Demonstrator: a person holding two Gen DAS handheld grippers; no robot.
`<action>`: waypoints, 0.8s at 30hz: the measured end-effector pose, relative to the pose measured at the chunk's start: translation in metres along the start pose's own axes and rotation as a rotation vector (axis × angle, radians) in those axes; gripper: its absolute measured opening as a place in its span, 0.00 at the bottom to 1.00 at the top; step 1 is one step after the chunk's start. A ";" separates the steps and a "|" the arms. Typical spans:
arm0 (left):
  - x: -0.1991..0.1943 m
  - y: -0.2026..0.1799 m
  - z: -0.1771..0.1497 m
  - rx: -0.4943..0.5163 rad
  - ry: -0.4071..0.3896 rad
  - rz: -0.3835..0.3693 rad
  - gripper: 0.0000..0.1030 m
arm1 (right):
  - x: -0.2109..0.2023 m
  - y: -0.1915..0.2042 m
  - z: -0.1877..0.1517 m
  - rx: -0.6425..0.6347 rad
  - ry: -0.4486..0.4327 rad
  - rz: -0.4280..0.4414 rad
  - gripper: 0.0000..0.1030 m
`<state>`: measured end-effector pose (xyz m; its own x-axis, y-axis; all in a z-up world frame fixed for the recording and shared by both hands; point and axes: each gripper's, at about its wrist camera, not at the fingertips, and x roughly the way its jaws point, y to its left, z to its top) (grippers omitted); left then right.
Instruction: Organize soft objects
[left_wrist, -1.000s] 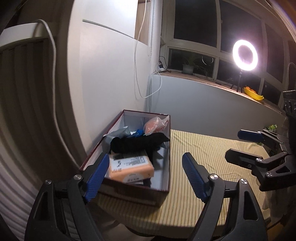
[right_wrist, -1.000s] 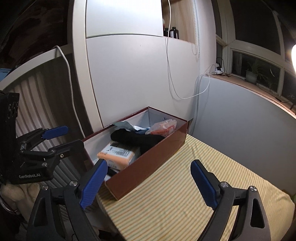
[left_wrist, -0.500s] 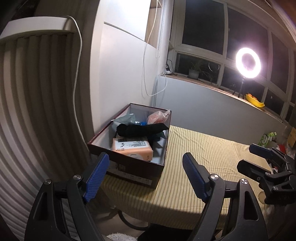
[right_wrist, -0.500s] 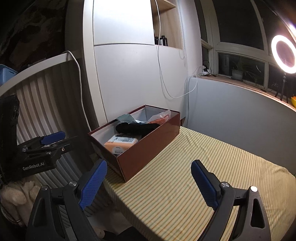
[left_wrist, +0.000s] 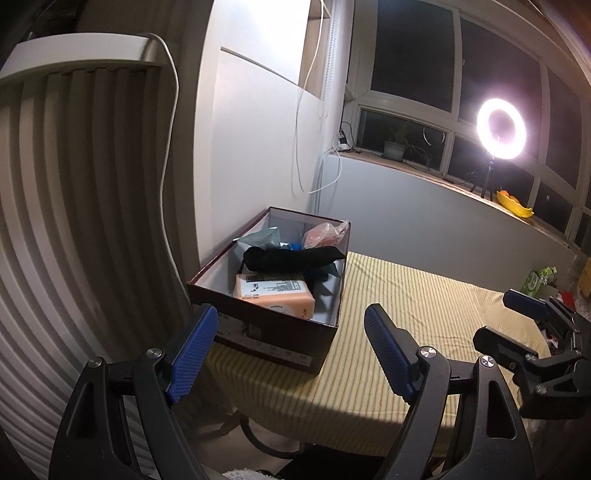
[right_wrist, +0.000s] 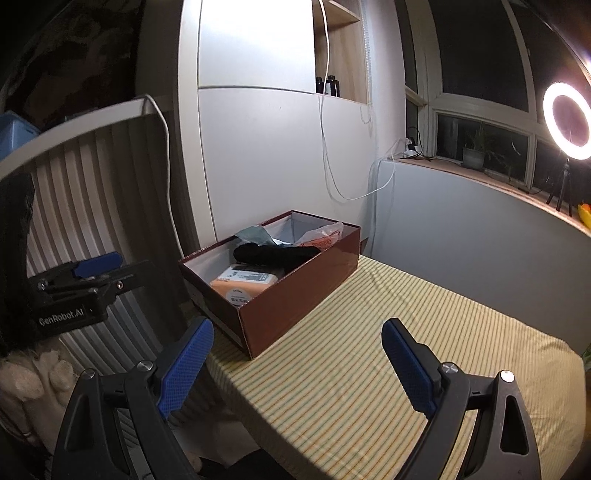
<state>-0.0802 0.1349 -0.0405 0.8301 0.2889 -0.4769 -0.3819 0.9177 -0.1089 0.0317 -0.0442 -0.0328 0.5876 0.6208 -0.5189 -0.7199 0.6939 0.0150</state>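
Left wrist view: left tool (left_wrist: 284, 350) is hovering near the box (left_wrist: 273, 332), its blue pads standing apart, gripping nothing. The box is sitting at the worktop (left_wrist: 406, 314) corner, holding an orange pack (left_wrist: 275, 293) and black cloth (left_wrist: 295, 256).

Right wrist view: right tool (right_wrist: 297, 363) is hanging over the worktop (right_wrist: 369, 369), spread wide, empty. The box (right_wrist: 295, 295) is lying ahead-left.

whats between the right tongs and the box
Only bare striped tablecloth, seen in the right wrist view. The right tongs hang open short of the box, nothing held, nothing lying on that stretch.
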 end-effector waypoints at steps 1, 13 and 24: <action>0.000 0.000 0.000 -0.002 0.001 -0.002 0.79 | 0.000 0.002 -0.001 -0.011 -0.001 -0.010 0.88; 0.002 0.001 -0.001 -0.003 0.010 0.004 0.80 | 0.005 -0.007 -0.006 0.022 0.015 0.000 0.88; 0.007 -0.004 -0.006 0.003 0.033 0.002 0.80 | 0.006 -0.014 -0.012 0.040 0.035 0.001 0.88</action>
<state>-0.0751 0.1314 -0.0491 0.8157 0.2814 -0.5055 -0.3822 0.9180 -0.1057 0.0414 -0.0546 -0.0468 0.5732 0.6088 -0.5485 -0.7045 0.7080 0.0496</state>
